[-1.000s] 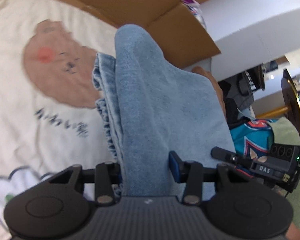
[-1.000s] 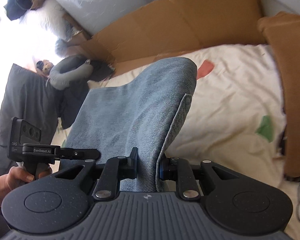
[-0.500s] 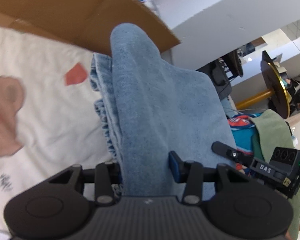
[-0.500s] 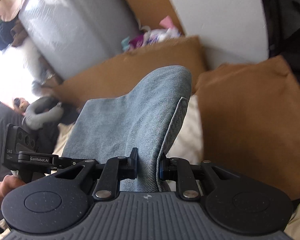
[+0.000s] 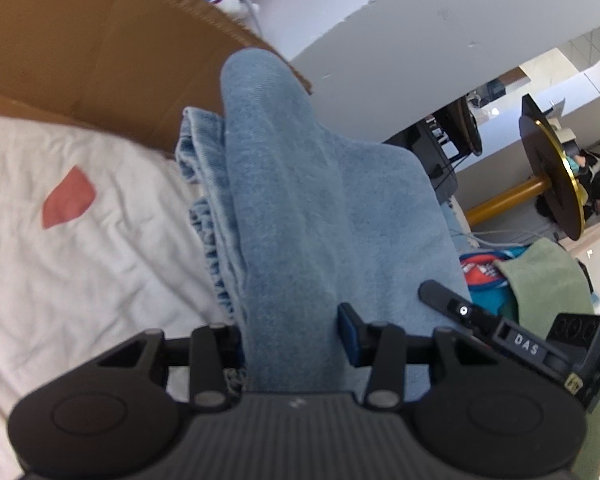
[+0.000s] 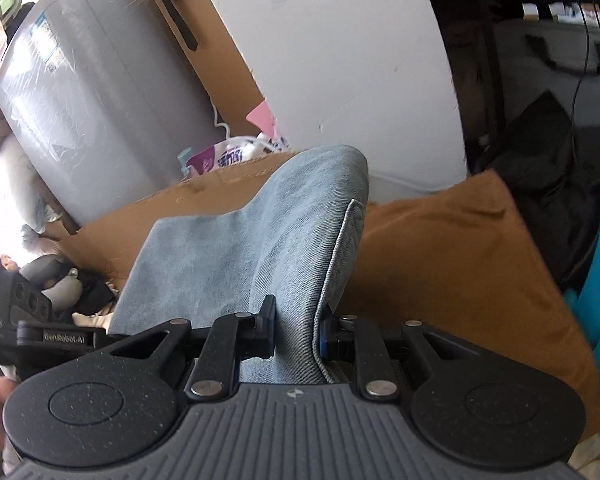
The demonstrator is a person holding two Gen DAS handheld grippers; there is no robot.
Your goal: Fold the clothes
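You have the folded blue denim garment (image 5: 320, 216) lifted off the white printed sheet (image 5: 80, 280), your left gripper (image 5: 296, 340) clenched on a thick bundle of it and your right gripper (image 6: 296, 332) pinching a thinner hemmed edge. The cloth spans between your two hands. Keep both jaws squeezed and level with each other so the layers stay aligned. Lower the garment flat onto the sheet, clear of the cardboard (image 5: 100, 48) at the far side, before you let go.

Cardboard box (image 5: 100, 40); white sheet (image 5: 80, 280); grey bin (image 6: 100, 100)
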